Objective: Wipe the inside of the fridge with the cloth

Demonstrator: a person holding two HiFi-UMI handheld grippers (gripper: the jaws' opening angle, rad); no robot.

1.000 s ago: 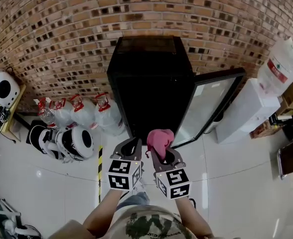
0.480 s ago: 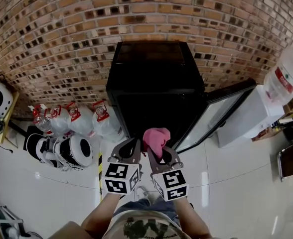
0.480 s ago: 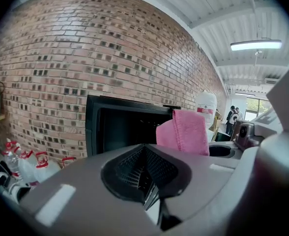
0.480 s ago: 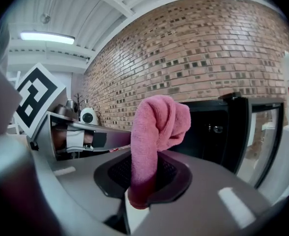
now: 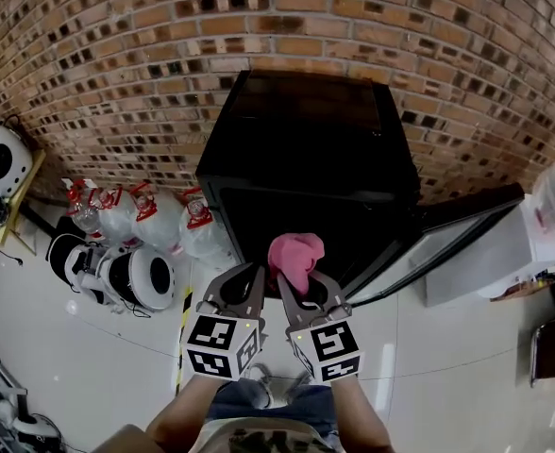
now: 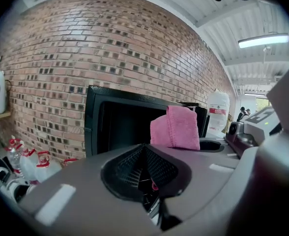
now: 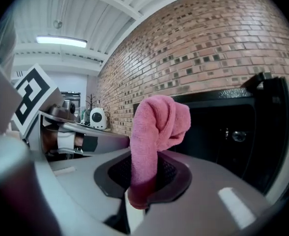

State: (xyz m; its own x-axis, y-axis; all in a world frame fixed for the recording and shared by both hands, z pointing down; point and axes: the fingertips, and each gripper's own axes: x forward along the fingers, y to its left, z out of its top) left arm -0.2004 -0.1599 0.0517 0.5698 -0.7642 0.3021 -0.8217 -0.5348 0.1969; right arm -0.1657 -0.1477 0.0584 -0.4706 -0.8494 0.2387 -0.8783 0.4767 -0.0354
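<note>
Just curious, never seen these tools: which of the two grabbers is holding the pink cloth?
The right gripper: its jaws pinch the pink cloth, which sticks up from them. The left gripper beside it is shut on nothing.

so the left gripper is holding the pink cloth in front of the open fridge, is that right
Not quite: it is the right gripper whose jaws are closed on the pink cloth, as the right gripper view shows. The left gripper has its jaws together on nothing. The fridge is indeed open.

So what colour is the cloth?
Pink. The cloth shows best in the right gripper view, pinched in the right tongs.
</note>
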